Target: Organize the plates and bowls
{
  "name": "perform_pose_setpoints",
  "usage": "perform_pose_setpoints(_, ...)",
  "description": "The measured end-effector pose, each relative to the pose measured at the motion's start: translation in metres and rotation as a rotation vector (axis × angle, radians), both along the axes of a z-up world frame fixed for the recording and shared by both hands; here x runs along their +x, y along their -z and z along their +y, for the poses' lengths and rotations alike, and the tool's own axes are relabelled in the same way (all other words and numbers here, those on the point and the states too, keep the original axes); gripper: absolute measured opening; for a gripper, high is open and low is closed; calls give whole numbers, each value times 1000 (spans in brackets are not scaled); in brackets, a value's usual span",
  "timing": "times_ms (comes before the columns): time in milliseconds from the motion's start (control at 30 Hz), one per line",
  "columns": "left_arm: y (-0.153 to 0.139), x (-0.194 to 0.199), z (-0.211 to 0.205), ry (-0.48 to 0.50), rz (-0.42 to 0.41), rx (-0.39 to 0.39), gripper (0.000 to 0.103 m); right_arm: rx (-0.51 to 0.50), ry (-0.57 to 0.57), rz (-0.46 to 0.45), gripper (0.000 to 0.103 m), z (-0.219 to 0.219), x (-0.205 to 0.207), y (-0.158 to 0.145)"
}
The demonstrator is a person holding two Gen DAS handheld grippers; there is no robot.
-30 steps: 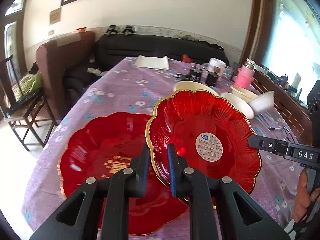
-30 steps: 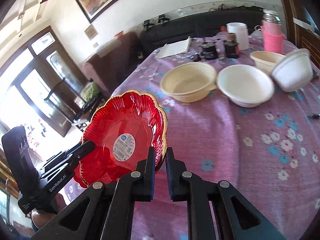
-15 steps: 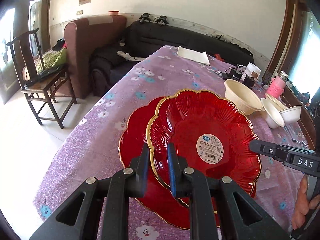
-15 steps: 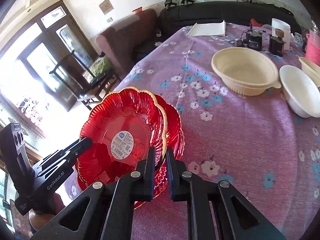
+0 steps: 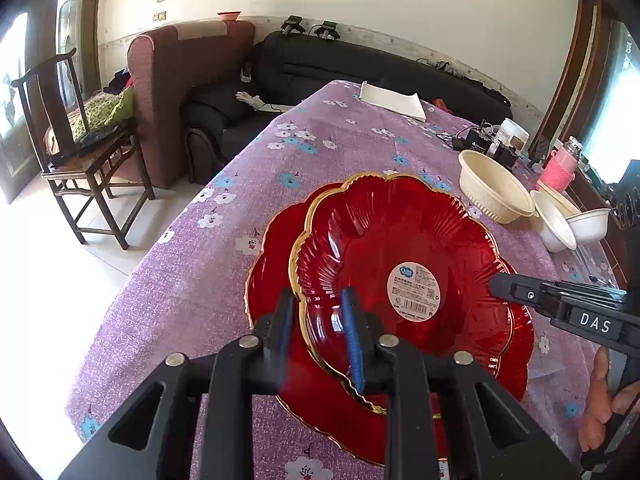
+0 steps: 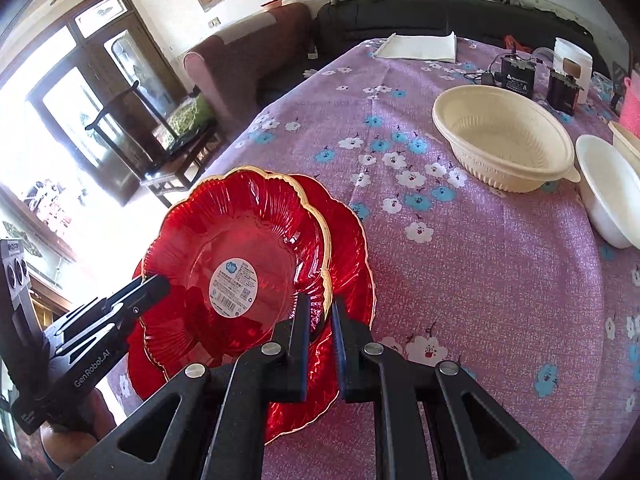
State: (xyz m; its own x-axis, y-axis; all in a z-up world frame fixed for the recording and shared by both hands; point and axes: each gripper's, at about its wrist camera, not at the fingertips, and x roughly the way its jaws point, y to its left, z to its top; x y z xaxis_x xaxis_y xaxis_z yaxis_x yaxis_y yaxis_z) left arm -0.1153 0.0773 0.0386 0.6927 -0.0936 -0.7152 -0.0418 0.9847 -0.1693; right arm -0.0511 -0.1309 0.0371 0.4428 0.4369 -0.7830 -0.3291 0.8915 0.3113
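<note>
Red glass on red glass: the upper plate [image 5: 404, 264], the one with a white label at its centre, sits on top of the lower plate [image 5: 280, 264] near the tabletop's [image 5: 248, 208] front edge, the two nested slightly off-centre so that the lower scalloped rim shows as a crescent on one side. The left gripper [image 5: 316, 320] has just been opening; its fingers now stand a narrow gap apart with the gold rim of the upper plate between them, and the blue pads no longer seem to press on it. The right gripper [image 6: 320, 320] is at the opposite rim, its fingers drawn close with the plate's edge in the slot between them — by the look of it that side is not let go yet.

So the plate half of the job looks nearly done: both red plates are in one stack, and what remains there is for the right fingers to release and both grippers to back off without dragging the top plate askew.

The bowls are untouched, as far as can be judged. A large cream bowl [image 6: 504, 148] stands alone further along the tabletop, well apart from the plates, and beyond it a white bowl [image 6: 608, 196] leans on its side beside another white bowl [image 5: 588, 224] and a cream one partly hidden behind them. Gathering and nesting those is the larger share left.
</note>
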Motion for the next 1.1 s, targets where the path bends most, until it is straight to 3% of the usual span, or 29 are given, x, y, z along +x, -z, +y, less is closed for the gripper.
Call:
perform_pose_setpoints(33,-1,0,0,4,-4,-1,31,-10,-3,-5,12,1,0,-1)
perform_pose_setpoints(100,-4,-2,-1,3,-20,15,48,-30,-7,-11,11,2,0,-1)
perform_pose_setpoints(133,-4,-3,-1,9,-20,10,50,-34,-8,-11,10,3,0,-1)
perform_pose_setpoints(467,-3,-1,-3,11,-16,11,52,-69,-38,-21,12,8,-1,-2)
perform_pose_setpoints(733,-5,-3,-6,10,-26,10,58,-34,-25,-47,13,-4,-10,-9)
perform_pose_setpoints(1100,-22,-8,-18,14,-57,39,60,74,82,-52,13,-67,-21,-21)
